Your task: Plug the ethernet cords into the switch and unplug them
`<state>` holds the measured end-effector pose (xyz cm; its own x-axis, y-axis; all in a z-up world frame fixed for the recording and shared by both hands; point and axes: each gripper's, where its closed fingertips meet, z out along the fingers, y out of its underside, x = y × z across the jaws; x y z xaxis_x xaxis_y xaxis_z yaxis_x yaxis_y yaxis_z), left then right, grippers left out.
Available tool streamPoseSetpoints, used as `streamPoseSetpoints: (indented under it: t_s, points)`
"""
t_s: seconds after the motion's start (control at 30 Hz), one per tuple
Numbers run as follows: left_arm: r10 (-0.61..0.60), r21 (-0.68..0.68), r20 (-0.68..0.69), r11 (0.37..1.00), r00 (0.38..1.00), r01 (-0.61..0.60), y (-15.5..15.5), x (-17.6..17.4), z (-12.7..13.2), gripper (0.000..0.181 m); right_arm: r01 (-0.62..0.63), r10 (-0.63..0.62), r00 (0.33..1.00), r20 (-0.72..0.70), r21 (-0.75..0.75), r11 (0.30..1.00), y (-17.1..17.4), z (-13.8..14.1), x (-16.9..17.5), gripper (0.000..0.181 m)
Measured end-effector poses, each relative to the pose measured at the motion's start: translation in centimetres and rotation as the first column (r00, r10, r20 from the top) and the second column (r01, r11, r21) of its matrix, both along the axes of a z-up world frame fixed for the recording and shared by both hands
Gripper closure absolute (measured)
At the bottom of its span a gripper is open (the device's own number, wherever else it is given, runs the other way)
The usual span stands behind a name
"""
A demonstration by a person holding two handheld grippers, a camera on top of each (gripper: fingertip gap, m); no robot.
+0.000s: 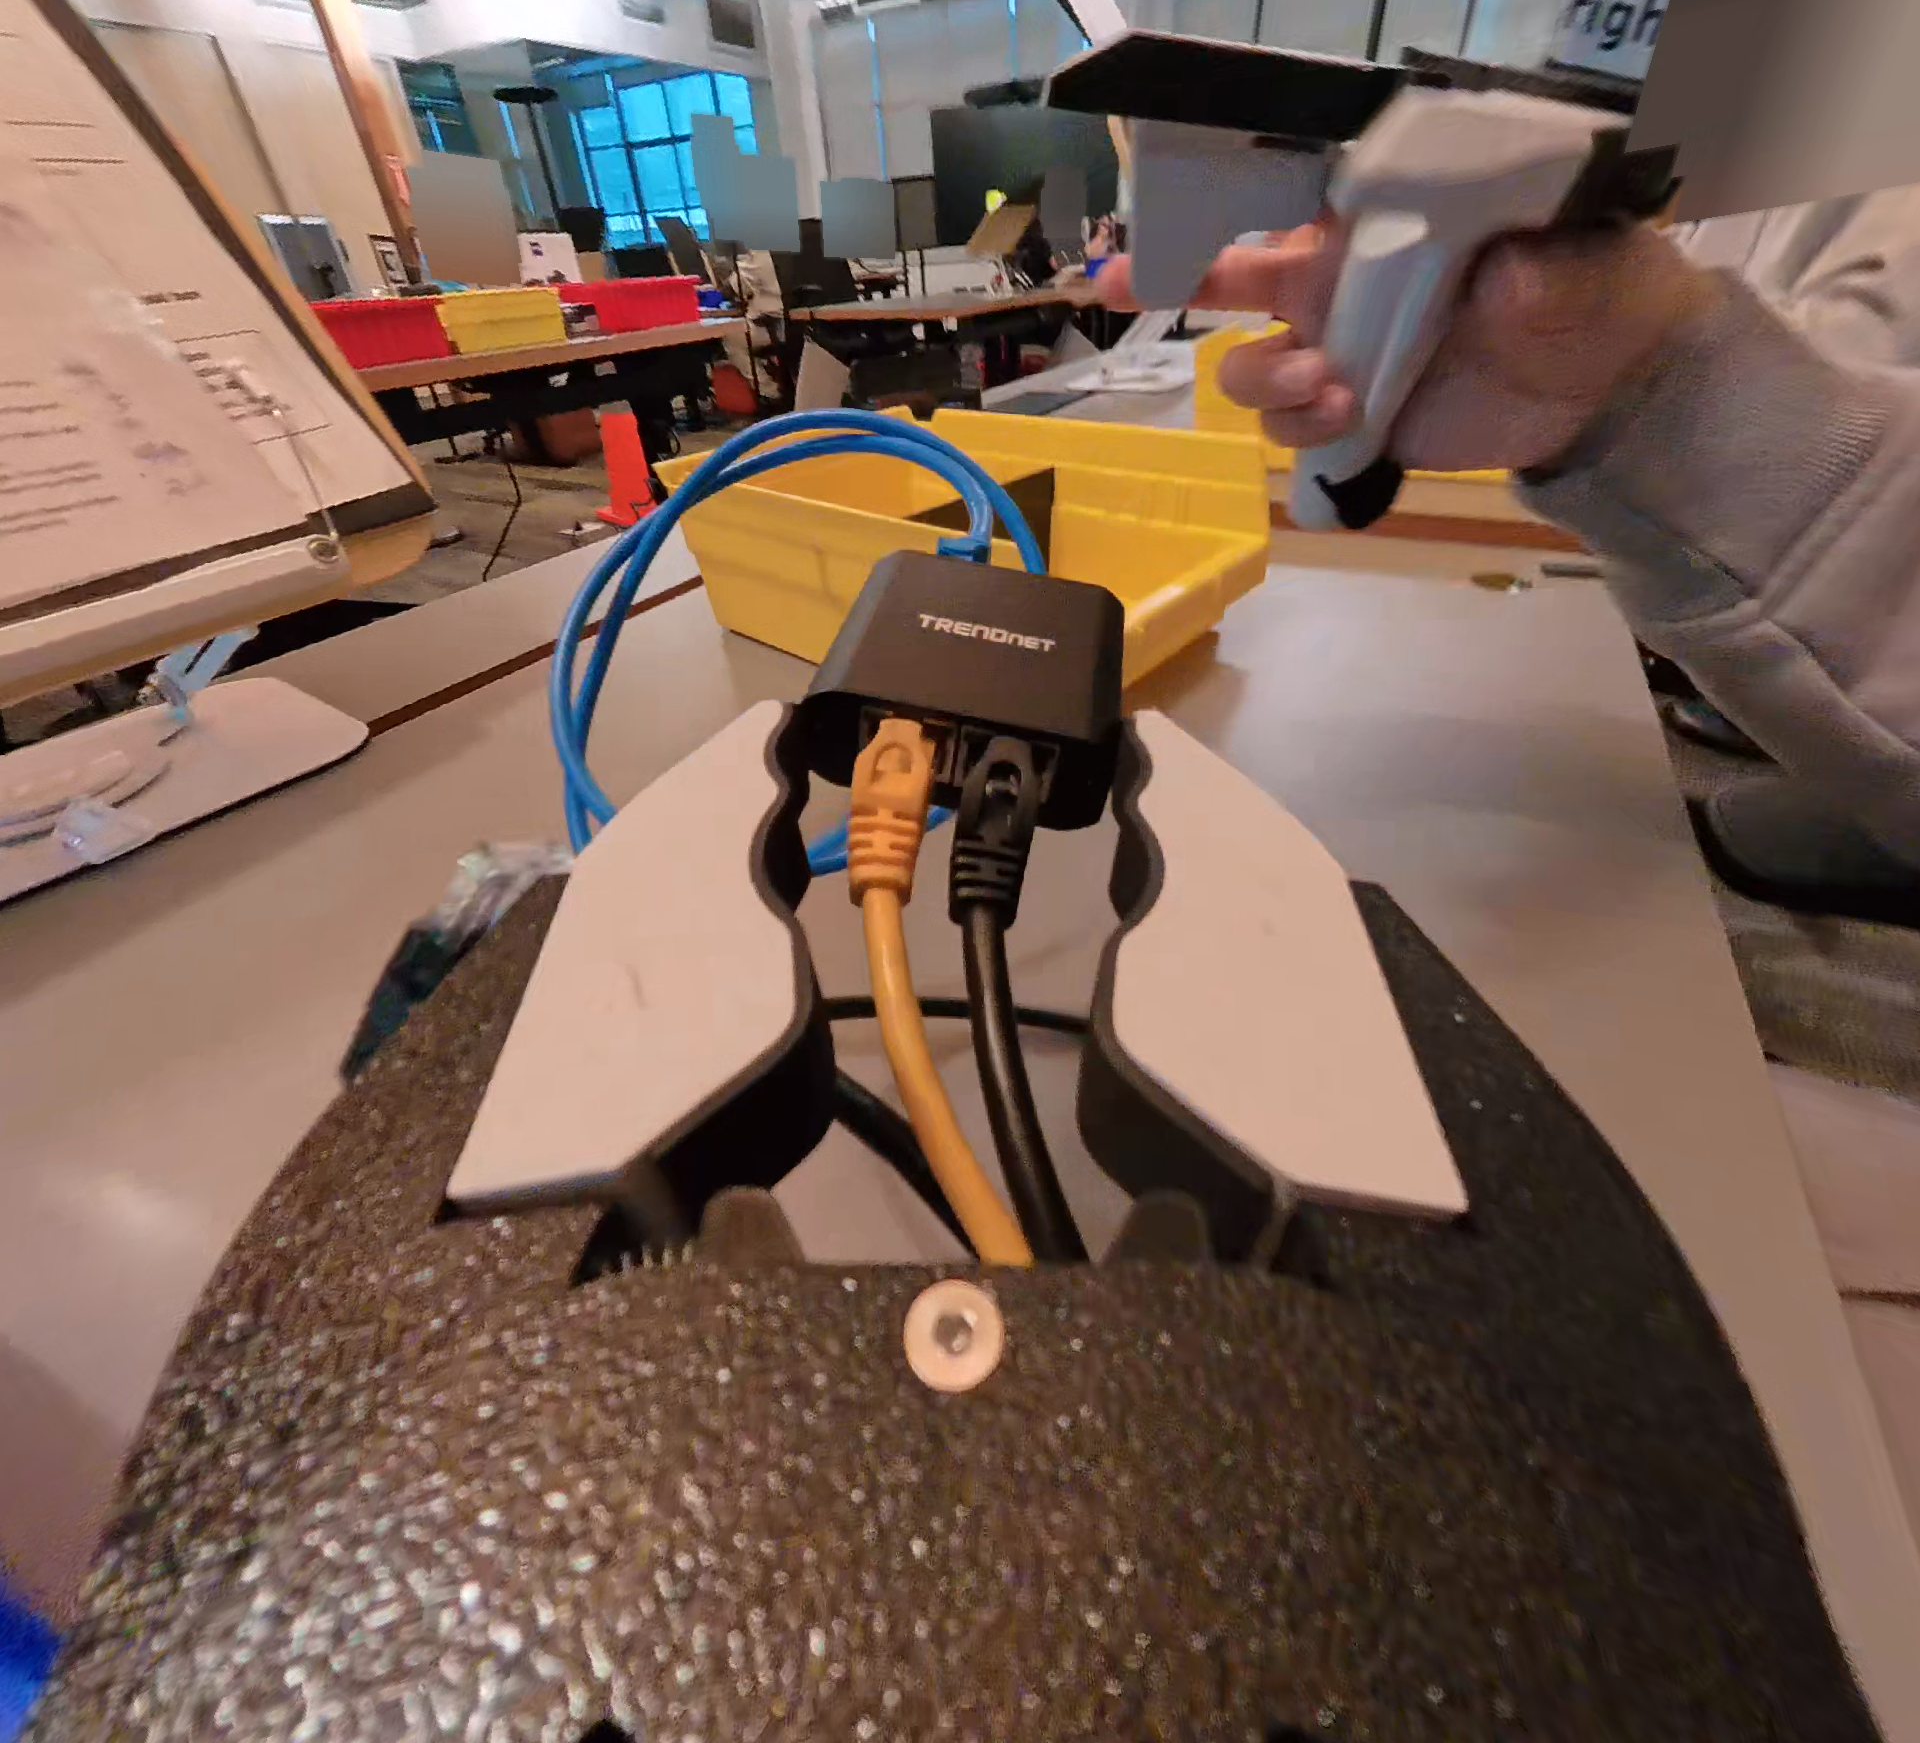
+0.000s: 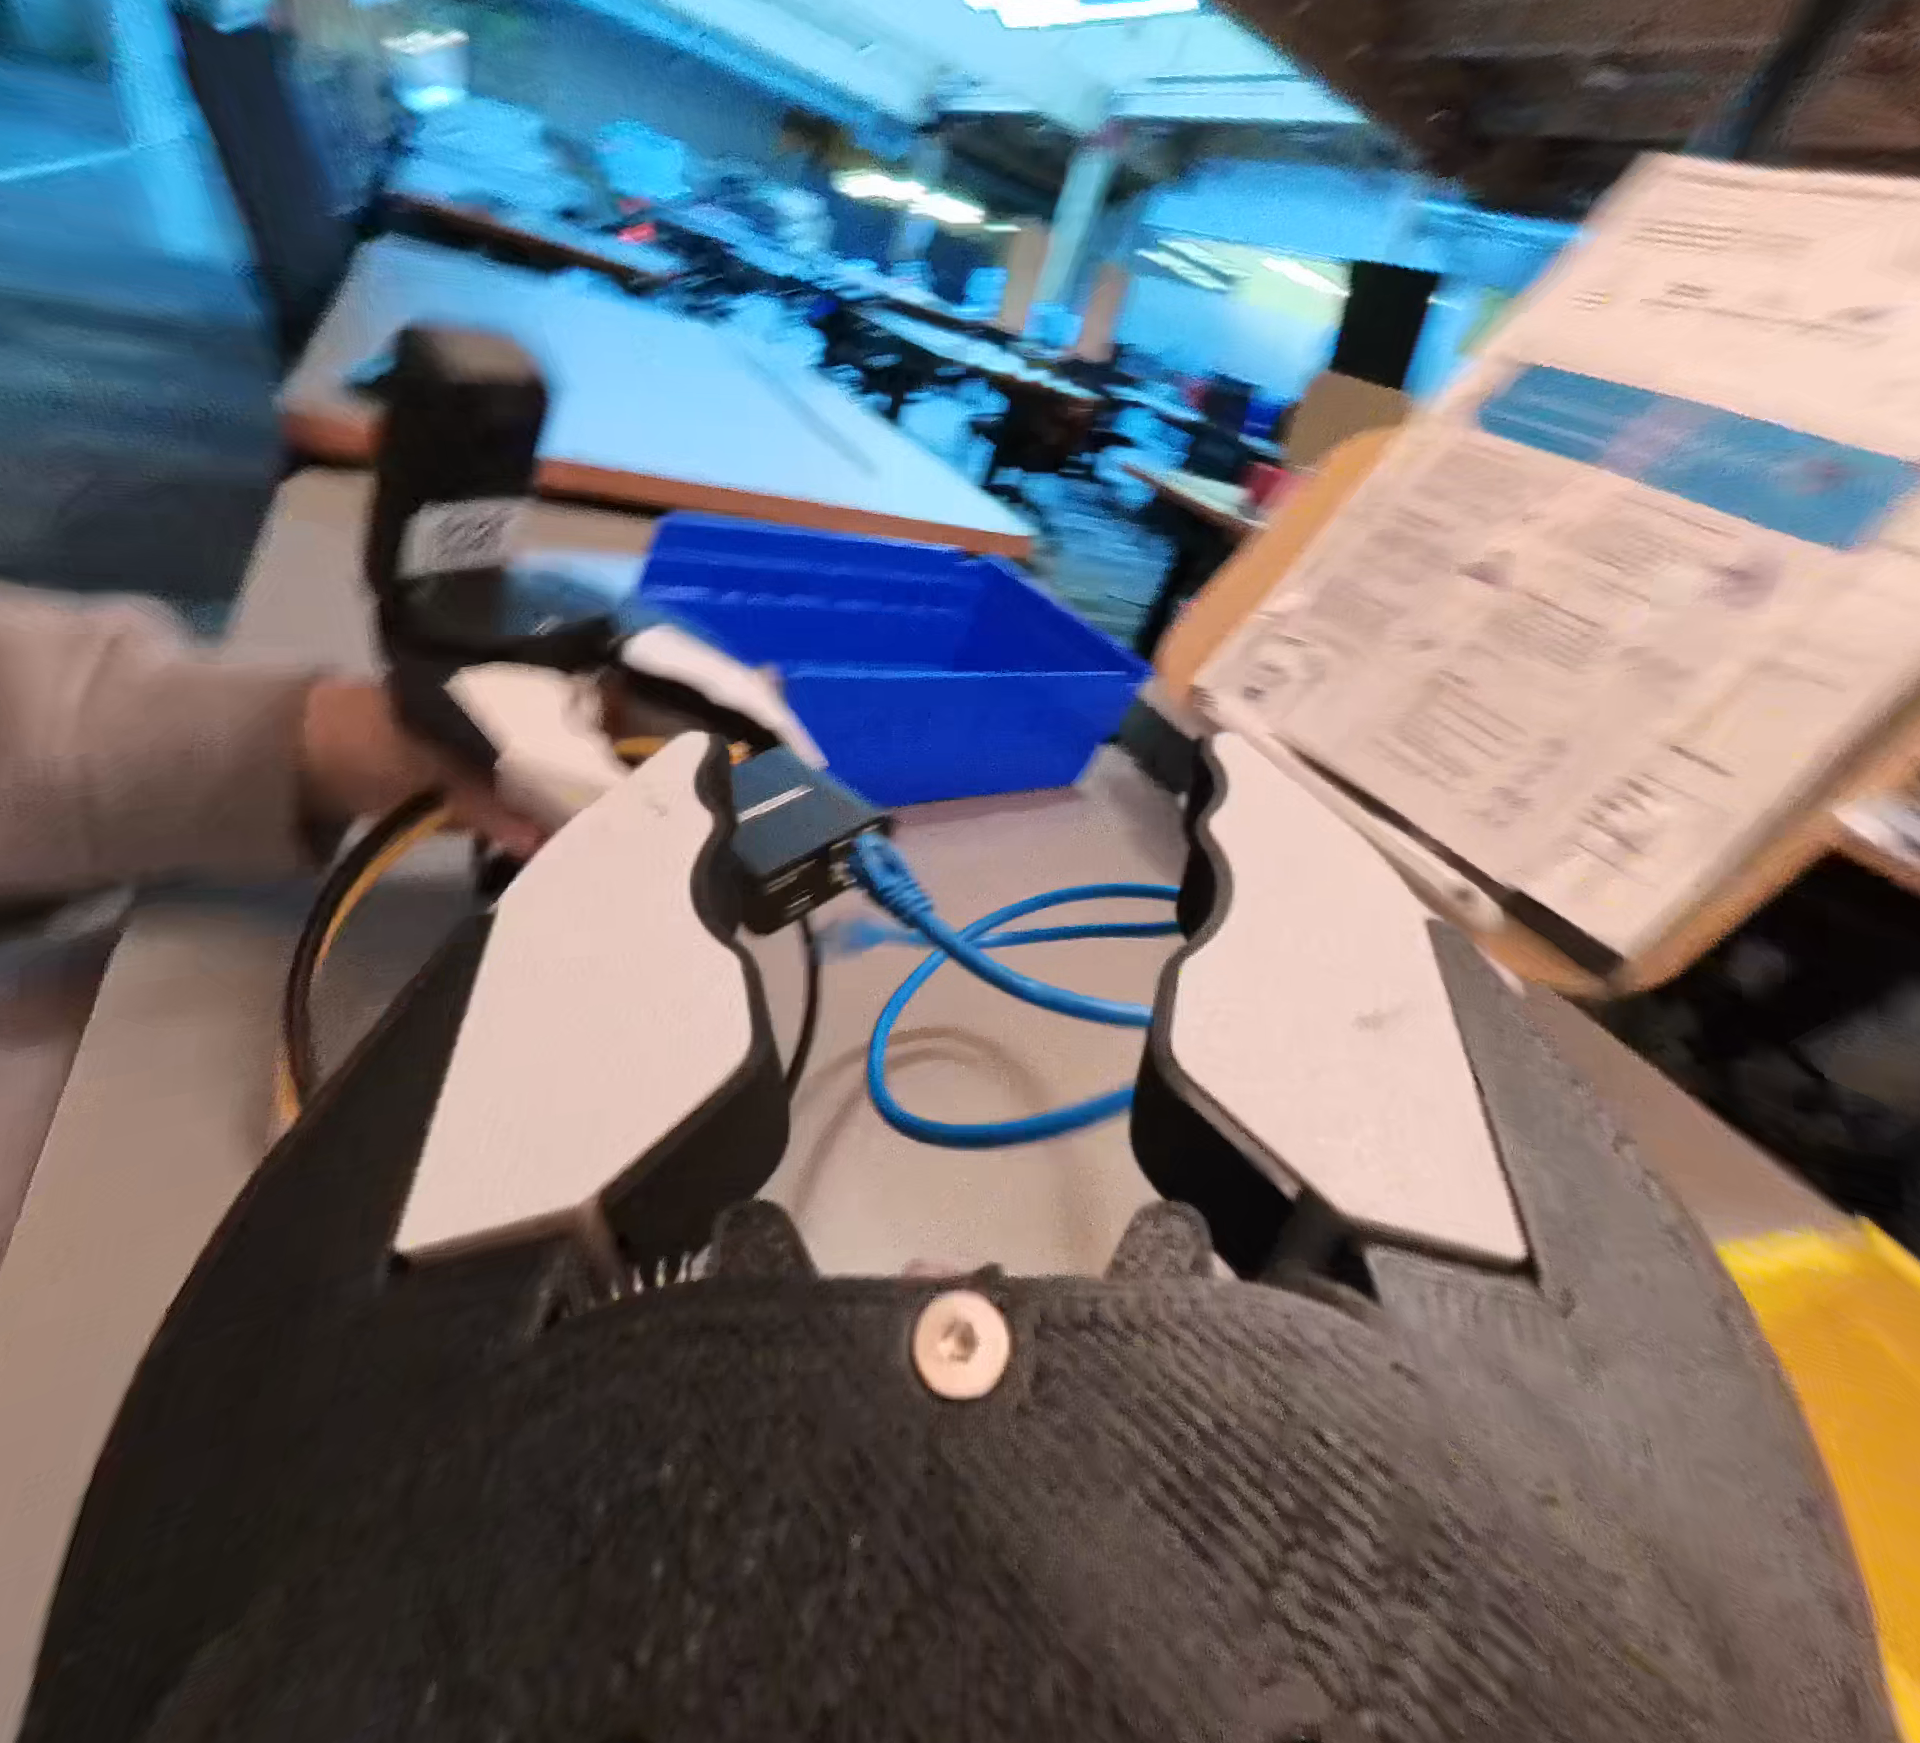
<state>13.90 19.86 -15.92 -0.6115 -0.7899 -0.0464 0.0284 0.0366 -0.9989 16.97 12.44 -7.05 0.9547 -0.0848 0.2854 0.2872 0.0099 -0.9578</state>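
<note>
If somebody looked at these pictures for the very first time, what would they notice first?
Probably the small black switch in the middle of the table, held between the fingers of the left hand-held gripper, with an orange cord and a black cord plugged in side by side. Then the blue cord looping out from its far side, and the yellow bin just behind.

Switch (image 1: 971, 654) on table (image 1: 1403, 758), bin (image 1: 1164, 540) behind it.
</note>
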Motion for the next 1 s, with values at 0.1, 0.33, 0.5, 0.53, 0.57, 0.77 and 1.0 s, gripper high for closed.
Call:
streamPoseSetpoints:
  t_s: [0.1,0.33,0.5,0.53,0.57,0.77,1.0]
  points:
    - [0.021,-0.040,0.047,0.999,0.999,-0.019,0.4,-0.5,1.0,0.125,0.300,-0.280,0.904,-0.324,0.012,0.954,-1.2,0.5,3.2,0.115]
    - [0.038,0.016,0.113,0.999,0.993,-0.040,-0.1,-1.4,1.7,0.125,0.126,-0.020,0.627,-0.779,0.077,0.989,3.2,-5.1,-0.6,0.127]
    - [0.064,-0.014,0.110,0.998,0.992,-0.063,-0.2,-1.9,1.3,0.125,0.147,0.110,0.437,-0.893,0.191,0.970,4.6,-6.4,-0.5,0.136]
    - [0.071,-0.001,0.111,0.997,0.991,-0.071,-0.3,-2.0,1.1,0.125,0.149,0.137,0.413,-0.901,0.215,0.965,4.7,-6.4,-0.5,0.142]
    - [0.083,0.013,0.115,0.996,0.990,-0.085,-0.3,-2.0,1.0,0.125,0.150,0.152,0.386,-0.910,0.225,0.963,4.9,-6.6,-0.6,0.144]
    - [0.119,0.084,0.130,0.988,0.984,-0.131,-0.5,-1.9,0.9,0.125,0.179,0.236,0.321,-0.917,0.303,0.936,5.2,-6.3,-1.1,0.160]
    - [0.132,0.099,0.131,0.984,0.983,-0.145,-0.9,-1.7,0.5,0.125,0.174,0.270,0.251,-0.930,0.317,0.932,5.4,-6.6,-1.4,0.165]
